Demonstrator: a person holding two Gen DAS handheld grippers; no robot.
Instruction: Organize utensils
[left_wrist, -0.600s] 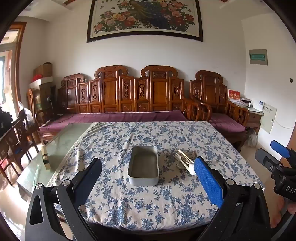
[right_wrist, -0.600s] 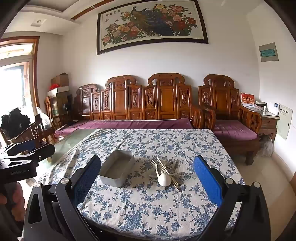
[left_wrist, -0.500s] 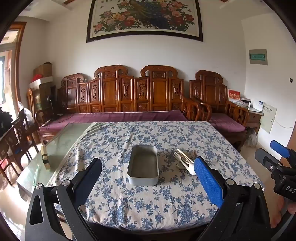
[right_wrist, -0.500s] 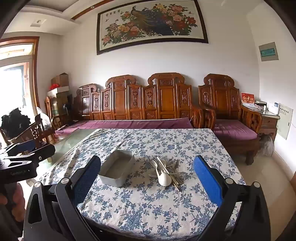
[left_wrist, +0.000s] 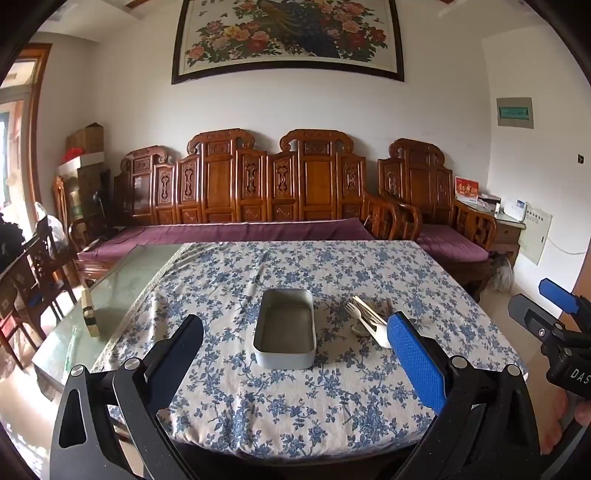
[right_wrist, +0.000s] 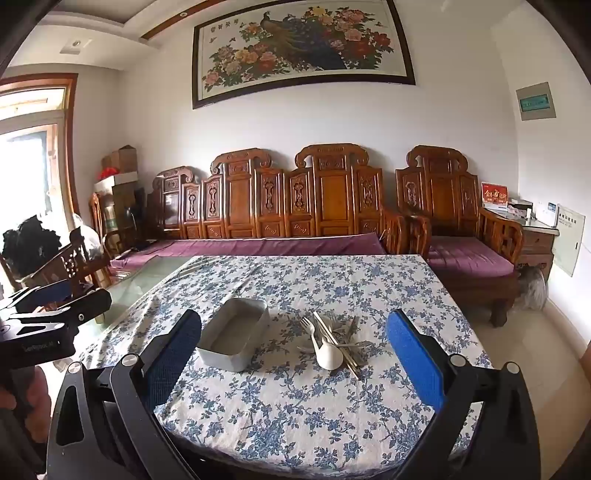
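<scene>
Both grippers hang short of the near edge of the surface (left_wrist: 332, 406), which wears a white cloth (right_wrist: 295, 413) printed with blue flowers. The left gripper (left_wrist: 295, 350) has its fingers (left_wrist: 415, 354) spread wide with nothing between them, and the right gripper (right_wrist: 293, 349) has its fingers (right_wrist: 413, 356) just as widely parted and bare.

A shallow grey metal tray (left_wrist: 284, 360) sits on the cloth around the middle of the surface, its long side running from the near edge toward the far one. In the left wrist view it lies straight ahead, framed in the gap between the left fingers but well beyond their tips.

Just beside the tray, toward the right edge, is the heap of utensils (right_wrist: 332, 341): a white spoon (right_wrist: 327, 356) with its bowl nearest the near edge, a white fork (right_wrist: 308, 326) beside it, a pair of chopsticks (right_wrist: 334, 341) slanting across, and some metal pieces tangled beneath that I cannot tell apart. The heap falls between the right fingers in that gripper's view, past their tips and touching neither. From the left side the blue finger pad partly covers the spoon.

Beyond the far edge a carved wooden bench (left_wrist: 258, 192) with purple cushions stands against the wall
</scene>
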